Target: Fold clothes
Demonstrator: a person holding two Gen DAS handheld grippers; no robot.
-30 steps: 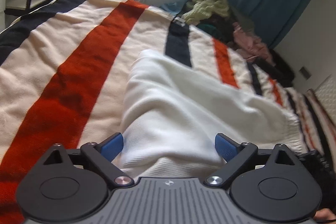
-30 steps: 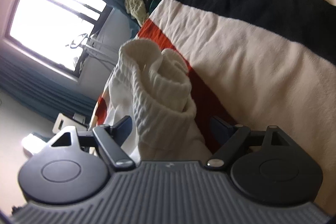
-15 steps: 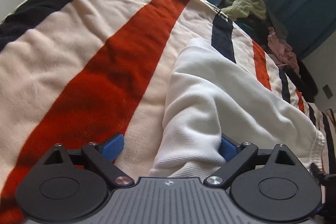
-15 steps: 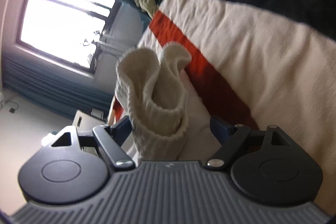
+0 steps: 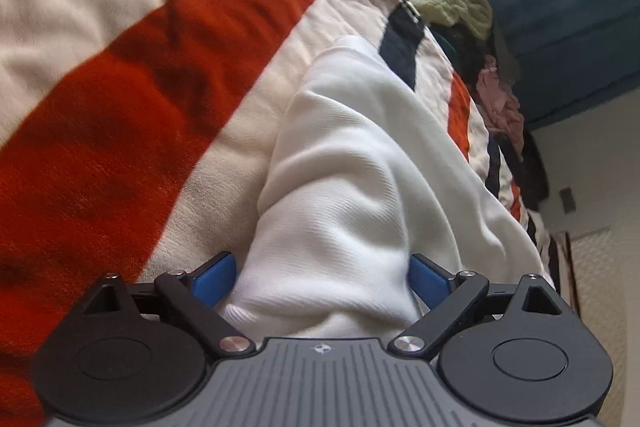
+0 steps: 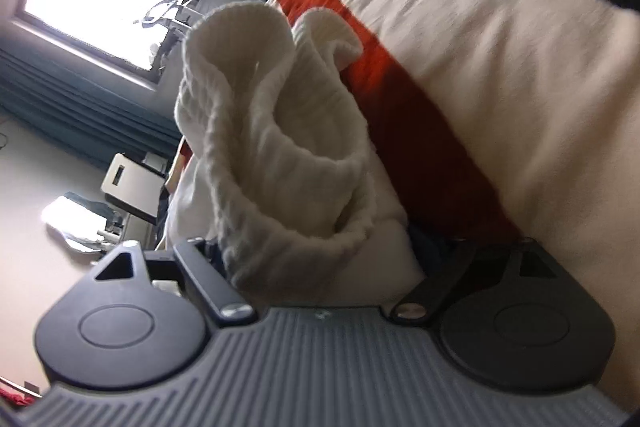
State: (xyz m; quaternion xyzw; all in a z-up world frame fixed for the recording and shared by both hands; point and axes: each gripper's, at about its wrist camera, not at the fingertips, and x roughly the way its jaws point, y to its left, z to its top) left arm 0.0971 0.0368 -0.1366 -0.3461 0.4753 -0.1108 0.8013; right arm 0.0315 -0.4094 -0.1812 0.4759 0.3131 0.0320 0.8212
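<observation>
A big bed (image 5: 120, 75) fills both views. It wears a blanket with cream, red and dark stripes. At the far end of the bed, near the blue curtain (image 5: 568, 11), sits a pile of other clothes (image 5: 460, 7).

On the bed lies a white sweater (image 5: 352, 155). It is long and thin from here. Its long side runs from the near edge of the bed, where both tools are, away toward the far end.

The left tool (image 5: 322, 277) has its blue pads wide apart, and they are closing. A thick bunch of the sweater sits between them and looks to touch both pads. The cloth runs straight ahead from this tool.

The right tool (image 6: 320, 251) is wide too, and its jaws are opening. The ribbed cuff end (image 6: 276, 131) of the sweater stands up between them. I cannot tell if the pads press on it.

Both tools are right at the sweater's near end. I think the coming move must carry this end forward, along the long side.
</observation>
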